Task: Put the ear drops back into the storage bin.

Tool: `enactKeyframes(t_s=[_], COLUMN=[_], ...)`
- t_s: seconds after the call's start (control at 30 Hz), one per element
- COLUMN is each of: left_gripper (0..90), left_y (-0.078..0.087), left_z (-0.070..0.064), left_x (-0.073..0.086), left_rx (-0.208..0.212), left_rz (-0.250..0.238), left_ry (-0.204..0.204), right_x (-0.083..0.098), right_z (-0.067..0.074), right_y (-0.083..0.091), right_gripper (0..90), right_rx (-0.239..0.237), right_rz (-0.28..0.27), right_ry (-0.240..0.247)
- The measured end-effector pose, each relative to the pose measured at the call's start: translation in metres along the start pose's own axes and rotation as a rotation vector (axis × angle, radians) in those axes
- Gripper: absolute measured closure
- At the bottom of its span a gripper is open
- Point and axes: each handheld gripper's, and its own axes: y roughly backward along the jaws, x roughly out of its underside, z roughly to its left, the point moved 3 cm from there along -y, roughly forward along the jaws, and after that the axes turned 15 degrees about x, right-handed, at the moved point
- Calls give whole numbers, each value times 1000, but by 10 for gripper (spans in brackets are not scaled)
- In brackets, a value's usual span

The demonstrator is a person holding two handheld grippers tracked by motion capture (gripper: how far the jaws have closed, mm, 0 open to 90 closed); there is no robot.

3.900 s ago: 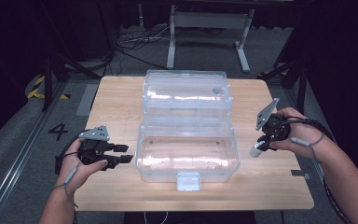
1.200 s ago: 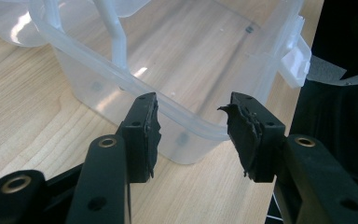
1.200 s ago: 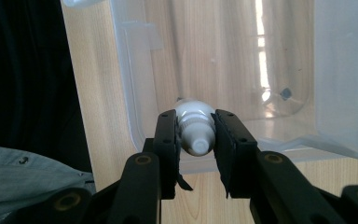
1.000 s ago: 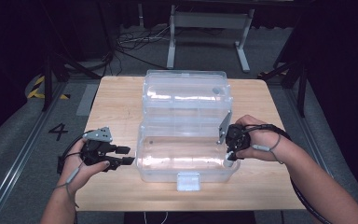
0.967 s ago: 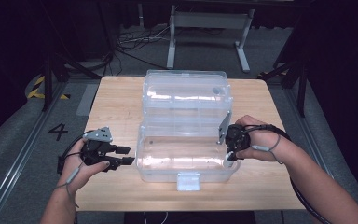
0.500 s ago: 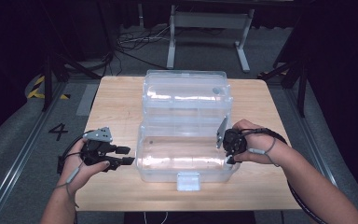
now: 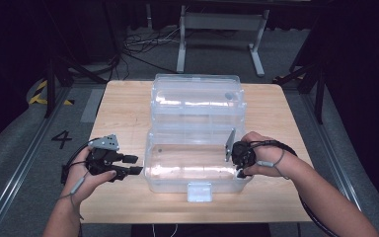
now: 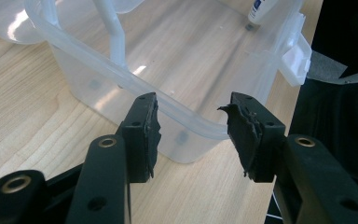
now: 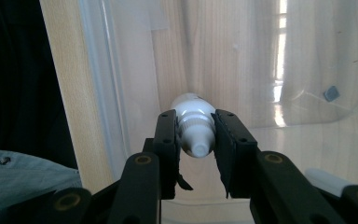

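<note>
A clear plastic box (image 7: 151, 174) stands on the wooden table (image 7: 123, 113) with its lid (image 7: 195, 98) folded back. My right gripper (image 7: 240, 168) points down into the box's right end, shut on a small white bottle (image 9: 193, 126) that it grips at the neck, cap toward the camera. The right gripper view has the jaws (image 9: 195, 135) over the box floor, close to the side wall (image 9: 107, 84). My left gripper (image 7: 134, 166) lies open on the table just outside the box's left front corner; its jaws (image 8: 193, 126) frame the box rim (image 8: 98, 60) without touching it.
A white latch (image 7: 200, 191) hangs at the box's front middle. The table's front edge lies just behind both hands. Beyond the table stand a metal frame (image 7: 217, 29), cables on the floor and a rail with a floor mark "4" (image 7: 61, 139).
The right hand has come from outside the box's right side over its right end, then sunk lower into it with the bottle. The left hand has kept still.
</note>
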Motion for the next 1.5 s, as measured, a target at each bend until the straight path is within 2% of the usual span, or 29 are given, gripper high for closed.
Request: enactKeyframes(t_s=[0.27,0.63,0.9,1.13,1.2,1.3,1.5], left_gripper=[533,534,534,534,533,533,533], left_y=[-1,-2,-2,-2,-2,-1,-2], left_z=[0,0,0,0,0,1,1], left_x=[0,0,1,0,0,0,-1], left_rx=[2,4,4,3,3,2,5], left_rz=[4,9,11,9,5,10,8], left_ry=[0,3,1,2,1,-1,-4], right_x=[1,2,2,2,2,4,3], right_z=[2,3,3,2,1,1,2], right_y=[-8,-11,-8,3,9,19,38], right_gripper=[714,713,669,661,657,652,645], right_rx=[-1,3,8,15,22,25,27], right_rz=[19,36,20,-10,-35,-51,-135], right_ry=[-1,1,3,-14,-16,-40,-71])
